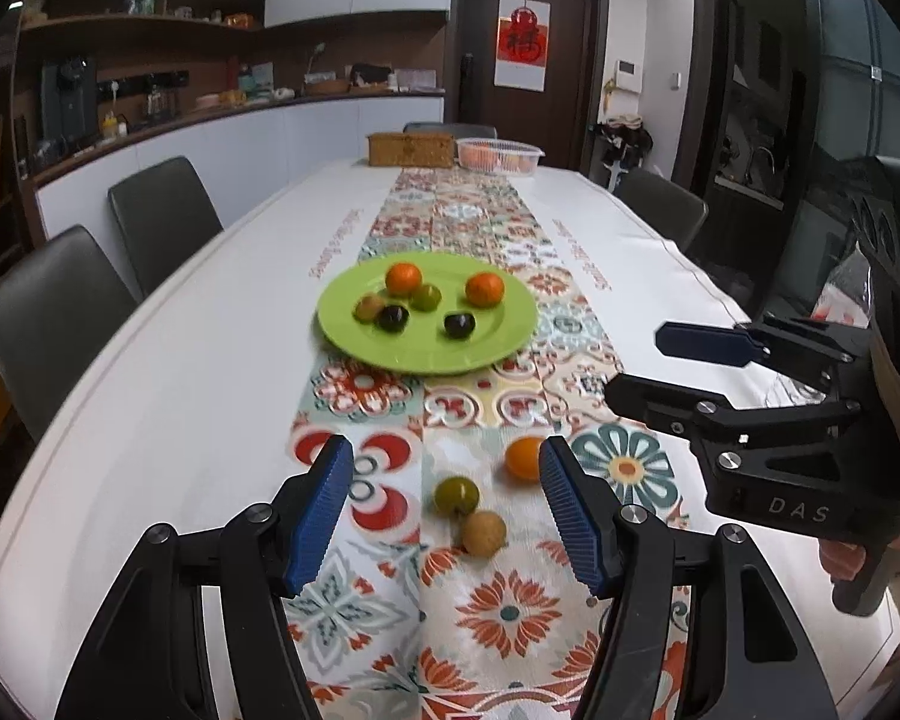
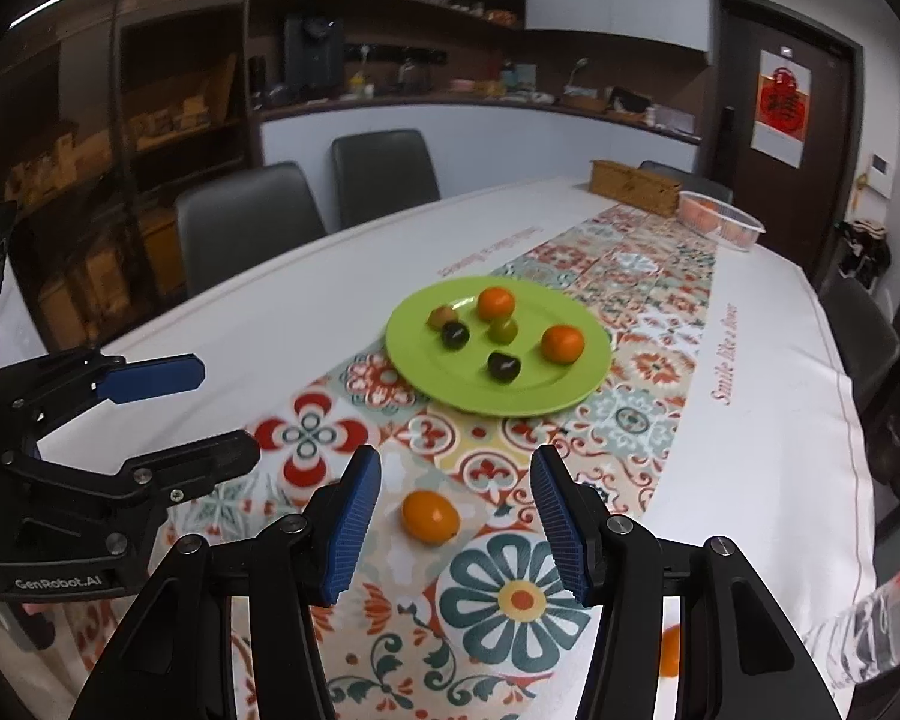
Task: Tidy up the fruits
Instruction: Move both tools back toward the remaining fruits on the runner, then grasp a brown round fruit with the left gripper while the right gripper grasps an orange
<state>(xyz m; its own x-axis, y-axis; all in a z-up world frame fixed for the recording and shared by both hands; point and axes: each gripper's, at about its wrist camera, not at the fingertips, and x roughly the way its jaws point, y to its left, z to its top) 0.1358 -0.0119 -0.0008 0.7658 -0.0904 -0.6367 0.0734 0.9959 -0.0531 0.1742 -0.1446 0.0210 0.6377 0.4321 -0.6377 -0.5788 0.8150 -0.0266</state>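
Note:
A green plate (image 1: 426, 357) (image 2: 444, 384) sits mid-table on the patterned runner and holds several small fruits: two orange, two dark, two greenish. Nearer to me, a green fruit (image 1: 456, 495), a tan fruit (image 1: 484, 533) and a small orange fruit (image 1: 523, 457) (image 2: 430, 516) lie loose on the runner. My left gripper (image 1: 444, 450) (image 2: 222, 414) hovers open above the green and tan fruits, with nothing between its pads. My right gripper (image 2: 456, 462) (image 1: 633, 363) is open over the orange fruit, not touching it. Another orange fruit (image 2: 669, 651) shows partly behind the right finger.
A wicker box (image 1: 411, 149) and a clear plastic tub of oranges (image 1: 498, 155) stand at the table's far end. Grey chairs (image 1: 162, 216) line both sides. A crinkled plastic bag (image 2: 888, 618) lies at the near right edge.

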